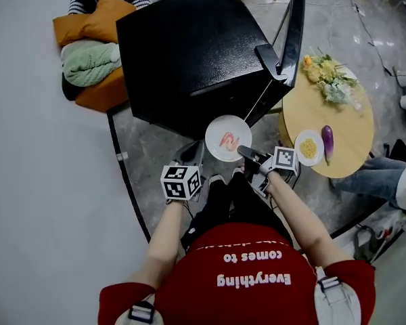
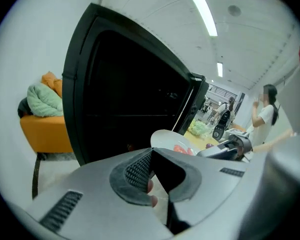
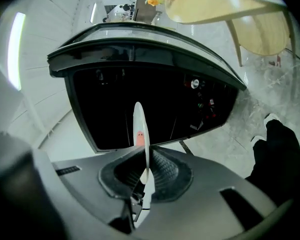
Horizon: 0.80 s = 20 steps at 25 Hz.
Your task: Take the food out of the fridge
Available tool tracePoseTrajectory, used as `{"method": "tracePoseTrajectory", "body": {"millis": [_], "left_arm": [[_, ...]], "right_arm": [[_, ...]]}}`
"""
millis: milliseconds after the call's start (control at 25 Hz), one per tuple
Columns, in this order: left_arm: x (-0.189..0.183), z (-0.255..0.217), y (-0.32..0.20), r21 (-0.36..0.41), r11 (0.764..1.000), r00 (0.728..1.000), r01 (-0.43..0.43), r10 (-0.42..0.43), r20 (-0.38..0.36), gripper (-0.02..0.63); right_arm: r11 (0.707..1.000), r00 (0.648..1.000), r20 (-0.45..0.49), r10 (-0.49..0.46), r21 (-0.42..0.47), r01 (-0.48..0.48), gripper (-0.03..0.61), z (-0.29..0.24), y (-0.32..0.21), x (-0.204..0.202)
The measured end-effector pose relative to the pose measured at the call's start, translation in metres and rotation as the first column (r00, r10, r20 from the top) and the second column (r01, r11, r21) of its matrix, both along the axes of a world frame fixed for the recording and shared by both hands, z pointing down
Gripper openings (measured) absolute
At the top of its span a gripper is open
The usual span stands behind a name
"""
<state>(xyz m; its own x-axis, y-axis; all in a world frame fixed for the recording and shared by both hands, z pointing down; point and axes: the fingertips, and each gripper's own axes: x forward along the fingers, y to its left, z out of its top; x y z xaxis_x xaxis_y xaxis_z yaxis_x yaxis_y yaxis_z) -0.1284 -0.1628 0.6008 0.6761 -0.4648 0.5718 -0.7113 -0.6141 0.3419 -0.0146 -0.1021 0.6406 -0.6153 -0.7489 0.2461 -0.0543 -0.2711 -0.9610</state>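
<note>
Right gripper (image 1: 244, 152) clamped on rim of plate (image 1: 216, 128) with shrimp (image 1: 229, 140), already outside open fridge (image 1: 189, 46); left gripper (image 2: 151, 151) closed, empty; remaining, likely: set plate on table (image 1: 348, 131)

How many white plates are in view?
2. One round white plate with pink food in the right gripper; another with yellow food on the round wooden table. Black fridge may hide more.
</note>
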Motion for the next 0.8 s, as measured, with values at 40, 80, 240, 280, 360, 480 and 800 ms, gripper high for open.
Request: {"method": "tracePoseTrajectory", "body": {"millis": [40, 80, 240, 280, 360, 480, 800], "left_arm": [[-0.001, -0.008, 0.002, 0.021, 1.0, 1.0, -0.012, 0.012, 0.009, 0.005], [-0.002, -0.016, -0.001, 0.046, 0.999, 1.0, -0.027, 0.026, 0.017, 0.005], [-0.001, -0.055, -0.018, 0.134, 0.989, 0.998, -0.056, 0.056, 0.0, 0.005], [0.001, -0.064, -0.018, 0.148, 0.987, 0.998, -0.059, 0.061, -0.014, 0.005], [0.006, -0.078, -0.012, 0.175, 0.982, 0.996, -0.066, 0.075, -0.043, 0.005], [0.015, -0.094, 0.004, 0.203, 0.976, 0.992, -0.08, 0.098, -0.084, 0.005], [0.029, -0.115, 0.0, 0.226, 0.964, 0.98, -0.138, 0.167, -0.113, 0.005]], "right_arm": [[1.0, 1.0, -0.005, -0.005, -0.013, 0.005, 0.026, -0.011, 0.007, 0.003], [1.0, 1.0, -0.01, -0.005, -0.024, 0.005, 0.026, -0.022, 0.01, 0.007], [0.999, 1.0, -0.009, 0.026, -0.032, -0.026, 0.026, -0.073, 0.01, 0.018], [0.999, 0.999, -0.006, 0.038, -0.027, -0.038, 0.026, -0.083, 0.013, 0.02], [0.998, 0.998, -0.005, 0.057, -0.013, -0.057, 0.026, -0.097, 0.024, 0.022], [0.997, 0.997, -0.013, 0.075, 0.011, -0.075, 0.026, -0.109, 0.043, 0.021], [0.995, 0.995, -0.012, 0.098, 0.01, -0.098, 0.025, -0.126, 0.051, 0.017]]}}
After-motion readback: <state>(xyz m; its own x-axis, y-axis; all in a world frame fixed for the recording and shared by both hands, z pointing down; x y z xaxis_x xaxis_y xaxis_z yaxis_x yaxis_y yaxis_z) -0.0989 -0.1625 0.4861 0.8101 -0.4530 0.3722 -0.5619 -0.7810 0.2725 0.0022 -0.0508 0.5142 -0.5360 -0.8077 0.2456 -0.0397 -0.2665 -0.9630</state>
